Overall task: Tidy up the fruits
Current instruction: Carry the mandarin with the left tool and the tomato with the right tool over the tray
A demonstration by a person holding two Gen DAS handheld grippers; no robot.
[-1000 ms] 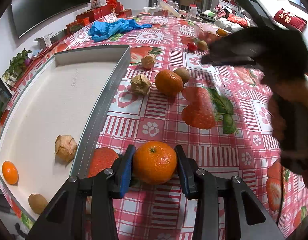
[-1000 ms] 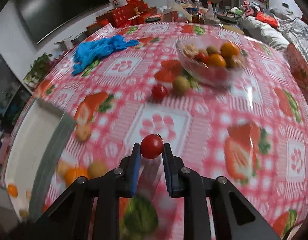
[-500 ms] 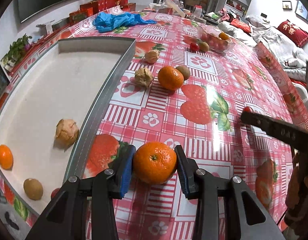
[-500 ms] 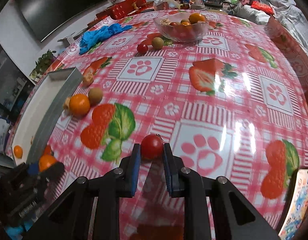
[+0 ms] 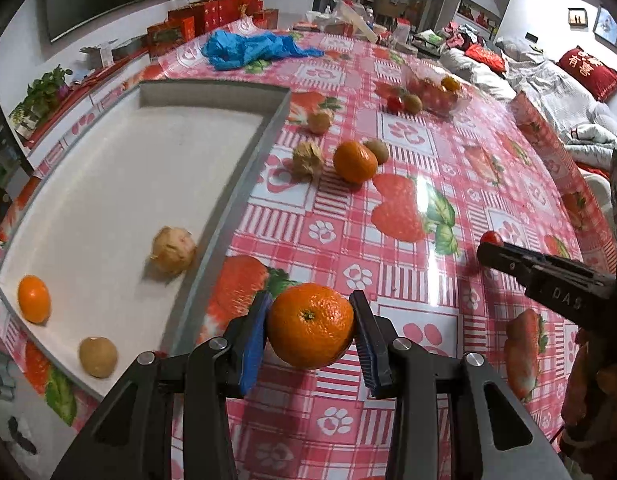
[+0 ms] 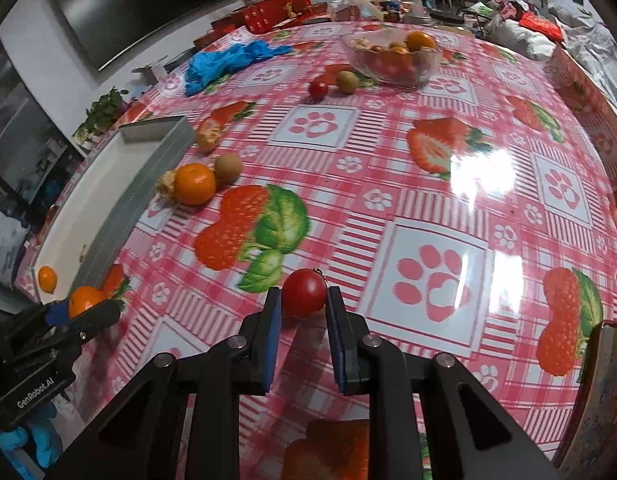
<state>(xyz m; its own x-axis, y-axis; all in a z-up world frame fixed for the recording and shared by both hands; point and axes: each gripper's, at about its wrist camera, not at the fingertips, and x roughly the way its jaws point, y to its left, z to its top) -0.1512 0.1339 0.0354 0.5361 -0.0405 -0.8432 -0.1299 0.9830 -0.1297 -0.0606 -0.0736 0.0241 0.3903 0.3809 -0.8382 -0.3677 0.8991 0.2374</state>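
Observation:
My left gripper [image 5: 310, 334] is shut on an orange mandarin [image 5: 310, 326], held just above the tablecloth beside the near right wall of the white tray [image 5: 212, 240]. In the tray lie a small mandarin [image 5: 33, 299], a kiwi [image 5: 98, 357] and a papery husked fruit [image 5: 173, 250]. My right gripper [image 6: 303, 300] is shut on a red cherry tomato [image 6: 303, 292] over the tablecloth. In the left wrist view that gripper [image 5: 488, 246] comes in from the right with the tomato [image 5: 491, 237] at its tip.
On the cloth past the tray lie a mandarin [image 5: 354, 161], a kiwi [image 5: 376, 151], two husked fruits [image 5: 306, 159], and a tomato [image 6: 318, 89] with a kiwi [image 6: 347, 81] by a glass bowl [image 6: 392, 58] of fruit. Blue gloves [image 5: 252, 49] lie far back.
The right gripper has swung from over the far part of the table to the near right with its tomato. The left gripper has lifted and shifted slightly with its mandarin.

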